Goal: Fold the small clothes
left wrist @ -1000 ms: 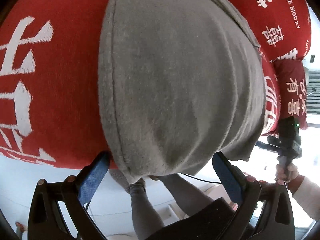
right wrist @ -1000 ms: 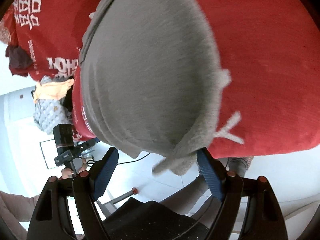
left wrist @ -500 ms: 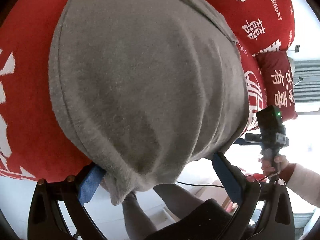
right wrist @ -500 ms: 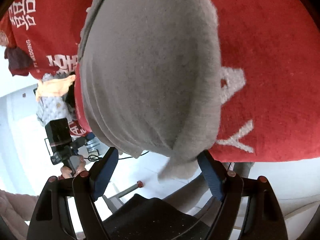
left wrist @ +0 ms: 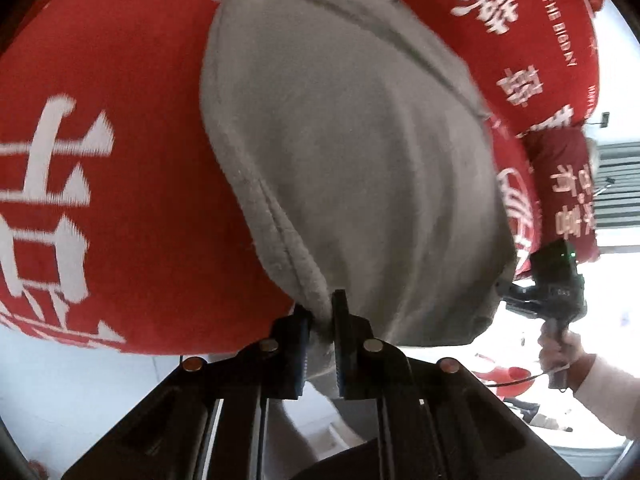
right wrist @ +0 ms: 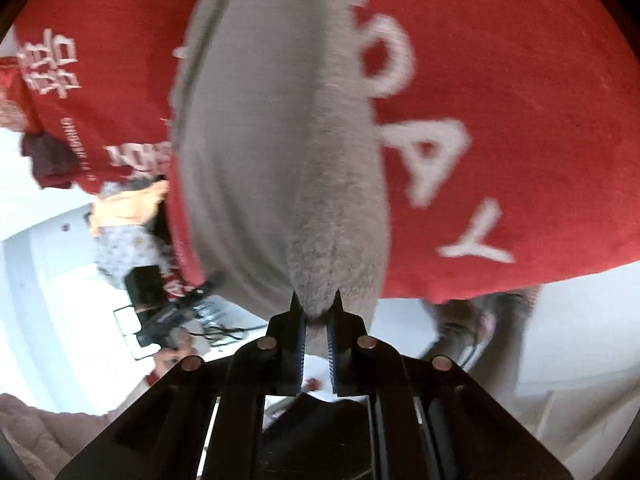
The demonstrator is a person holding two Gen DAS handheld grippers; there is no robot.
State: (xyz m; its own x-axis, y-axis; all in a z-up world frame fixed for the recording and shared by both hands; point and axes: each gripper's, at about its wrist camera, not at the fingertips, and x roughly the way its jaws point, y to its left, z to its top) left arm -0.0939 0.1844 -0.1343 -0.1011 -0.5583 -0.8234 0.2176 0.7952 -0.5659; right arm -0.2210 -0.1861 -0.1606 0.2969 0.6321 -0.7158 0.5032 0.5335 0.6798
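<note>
Grey garment [left wrist: 352, 168] lay spread on the red blanket [left wrist: 120, 80], near edge hanging off the front toward both cameras. Soft fleecy fabric, hemmed edge with stitching along its left side in the left wrist view. Same grey garment [right wrist: 272, 140] filled the middle of the right wrist view, a bit blurred.

Left gripper [left wrist: 320, 320] was closing, fingers almost together, pinching the garment's near left corner at the hem; cloth bunched between the pads and a fold poked out below them. Right gripper [right wrist: 316, 312] was nearly fully closed too, clamped on the garment's near right corner, fuzzy fabric squeezed between the two tips.

Red blanket had white printed characters and Latin letters, visible on both sides of the garment. A darker red pillow [left wrist: 568, 184] with white characters sat at the far right in the left view. In that view the other gripper's body showed at right, held by a hand [left wrist: 560, 348] in a light sleeve. Pile of other clothes [right wrist: 120, 216], orange and patterned grey, sat off the blanket's left edge in the right view. Pale floor below.
</note>
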